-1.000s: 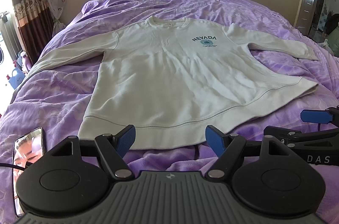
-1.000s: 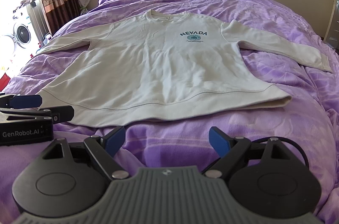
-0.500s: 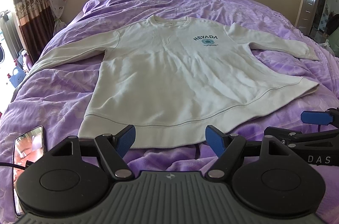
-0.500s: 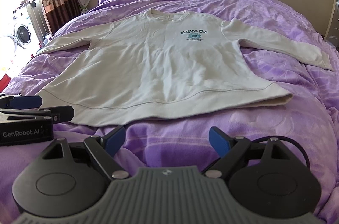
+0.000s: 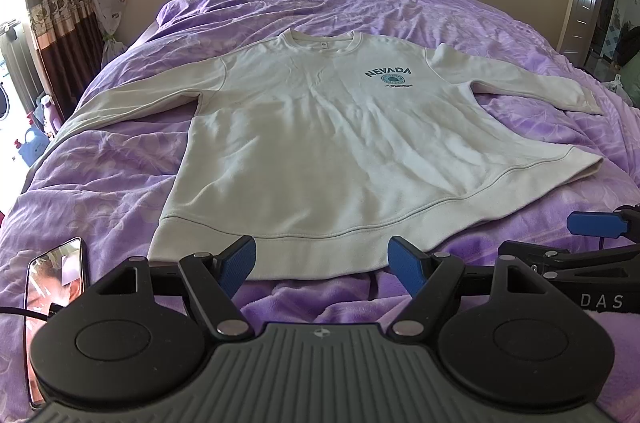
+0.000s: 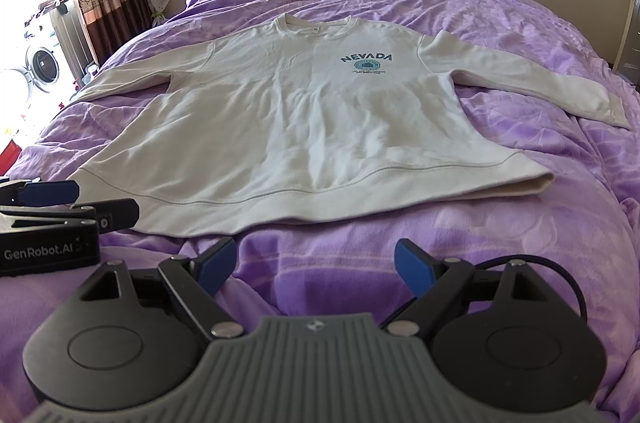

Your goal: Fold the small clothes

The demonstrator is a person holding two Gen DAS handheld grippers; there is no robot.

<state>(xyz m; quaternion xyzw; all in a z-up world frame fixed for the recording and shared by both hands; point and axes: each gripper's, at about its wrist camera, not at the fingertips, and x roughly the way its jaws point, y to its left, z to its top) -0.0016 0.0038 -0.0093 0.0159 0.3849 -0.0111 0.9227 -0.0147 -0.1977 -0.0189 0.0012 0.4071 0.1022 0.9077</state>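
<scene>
Cream NEVADA sweatshirt [image 5: 320, 151] flat on purple bed [image 5: 100, 183], hem just beyond left gripper [image 5: 322, 263] and right gripper [image 6: 315, 265]; both spread wide, empty.

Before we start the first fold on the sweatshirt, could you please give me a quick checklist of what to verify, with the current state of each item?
1. Sweatshirt spread flat, front up, on the purple bedspread: ok.
2. Both sleeves laid out to the sides: ok; the far cuff of the sleeve toward the curtain cannot be seen.
3. Left gripper open and holding nothing: ok.
4. Right gripper open and holding nothing: ok.
5. Hem within easy reach: ok for the left gripper, whose fingertips are at the hem; the right gripper sits short of it, over bare bedspread.
6. Phone and its cable clear of the fold area: ok, beside the hem corner, not touching it.
</scene>
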